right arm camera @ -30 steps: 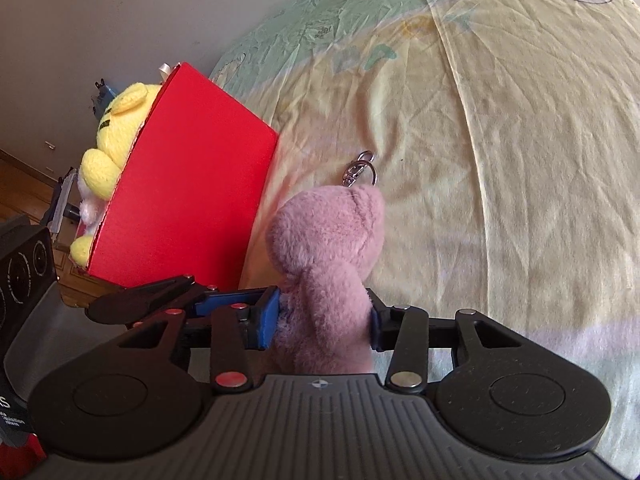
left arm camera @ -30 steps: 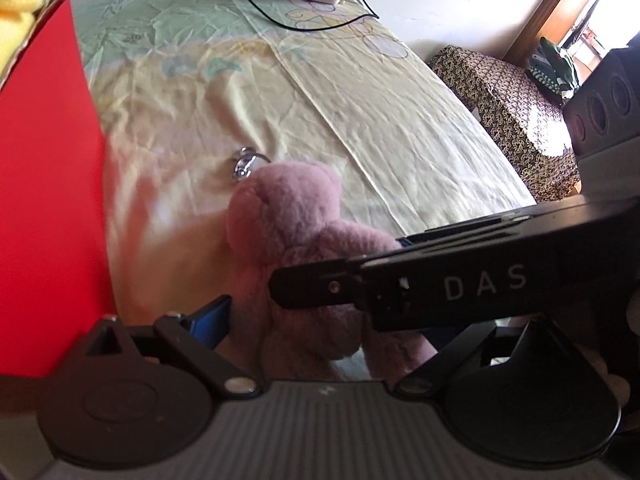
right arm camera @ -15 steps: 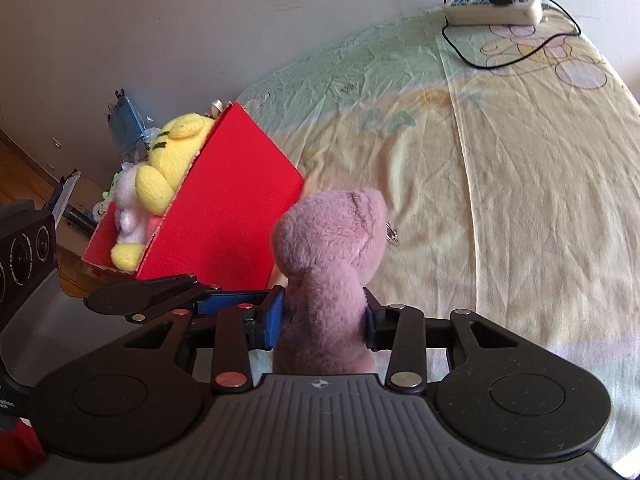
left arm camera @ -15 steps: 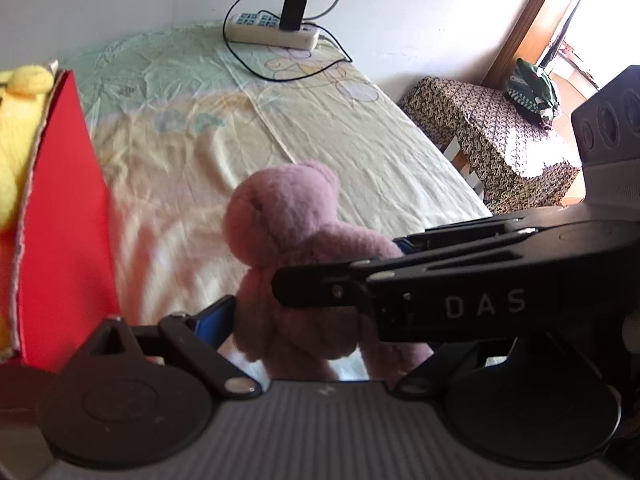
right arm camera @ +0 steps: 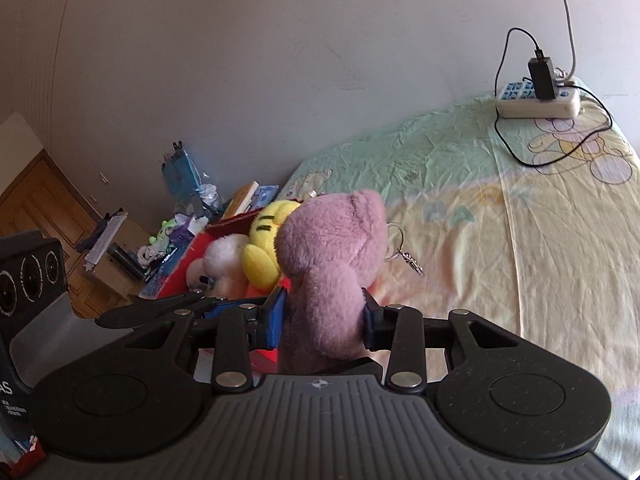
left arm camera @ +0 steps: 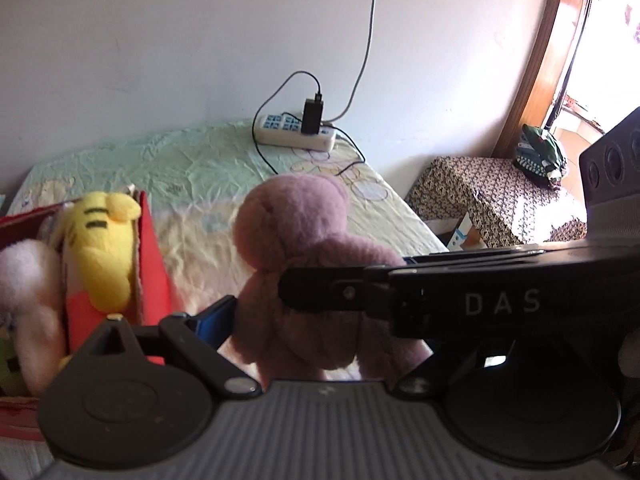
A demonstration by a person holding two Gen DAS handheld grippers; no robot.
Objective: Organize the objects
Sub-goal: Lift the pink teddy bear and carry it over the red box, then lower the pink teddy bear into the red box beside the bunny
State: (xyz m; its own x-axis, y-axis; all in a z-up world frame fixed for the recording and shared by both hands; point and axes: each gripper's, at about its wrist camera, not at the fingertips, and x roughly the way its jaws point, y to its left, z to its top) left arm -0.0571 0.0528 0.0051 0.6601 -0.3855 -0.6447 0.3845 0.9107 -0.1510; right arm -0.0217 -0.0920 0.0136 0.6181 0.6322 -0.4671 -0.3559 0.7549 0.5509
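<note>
A pink plush bear [right arm camera: 332,264] with a metal keyring [right arm camera: 404,248] is held upright above the bed. My right gripper [right arm camera: 322,320] is shut on its body. My left gripper [left arm camera: 304,312] is shut on the same pink plush bear [left arm camera: 304,248], with the right gripper's black finger crossing in front. A red box [left arm camera: 150,248] stands to the left and holds a yellow plush [left arm camera: 100,248] and a white plush [left arm camera: 28,280]. The red box [right arm camera: 224,228] also shows in the right wrist view behind the bear, with the yellow plush [right arm camera: 264,248] and white plush [right arm camera: 220,260] inside.
The bed sheet [right arm camera: 520,220] spreads to the right. A white power strip [right arm camera: 536,100] with a black charger and cables lies at the bed's far end by the wall. A patterned covered stool [left arm camera: 500,200] stands beside the bed. Clutter [right arm camera: 180,200] lies on the floor at left.
Both grippers have lifted the pink bear off the sheet, its keyring now hanging free. The box's open top with the plush toys has come into view.
</note>
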